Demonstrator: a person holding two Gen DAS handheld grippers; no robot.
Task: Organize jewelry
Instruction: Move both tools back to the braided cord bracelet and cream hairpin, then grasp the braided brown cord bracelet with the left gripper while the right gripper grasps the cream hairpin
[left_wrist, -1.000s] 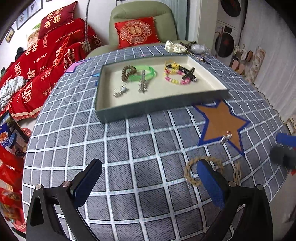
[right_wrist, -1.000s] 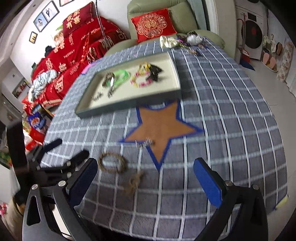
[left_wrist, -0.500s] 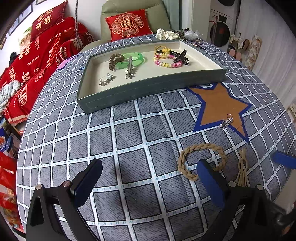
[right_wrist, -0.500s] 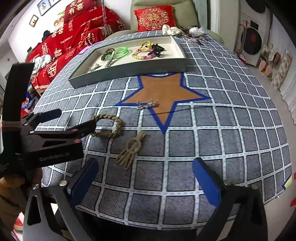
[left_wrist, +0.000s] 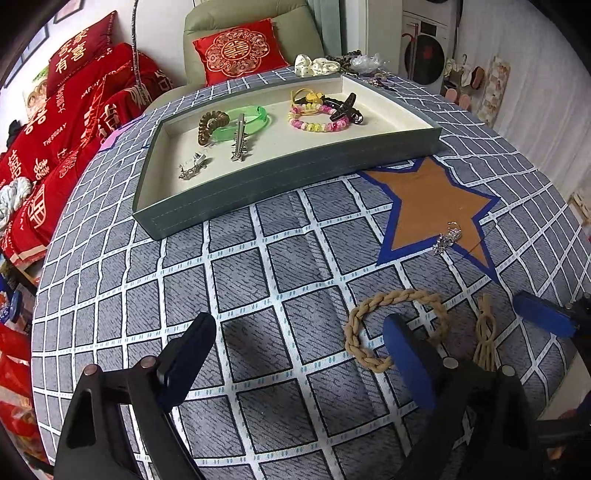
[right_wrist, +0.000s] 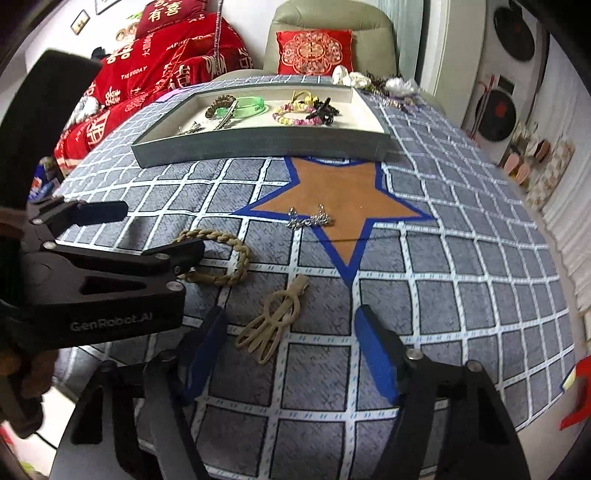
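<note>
A braided tan rope bracelet (left_wrist: 369, 306) (right_wrist: 242, 254) lies on the checked cloth. My left gripper (left_wrist: 295, 354) (right_wrist: 162, 227) hovers low over it, jaws wide but closing. Its right finger (left_wrist: 406, 362) sits over the inside of the ring; the pads press on nothing. Just right of the bracelet lies a knotted tan cord (right_wrist: 275, 321) (left_wrist: 485, 339). My right gripper (right_wrist: 290, 350) straddles it, jaws closing, with the cord between the pads and gaps on both sides. A silver chain (right_wrist: 310, 219) (left_wrist: 447, 238) rests on the brown star. The grey tray (left_wrist: 288, 177) (right_wrist: 258, 144) holds several bracelets and clips.
A loose pile of jewelry and a white bow (left_wrist: 317, 66) sits behind the tray at the table's far edge. Red cushions and bedding (left_wrist: 74, 110) lie beyond the table on the left. The table's near edge runs just under both grippers.
Both grippers have sunk closer to the cloth. The right one slid over the knotted cord and its jaws narrowed markedly. The left jaws narrowed slightly, its right finger now inside the bracelet ring.
</note>
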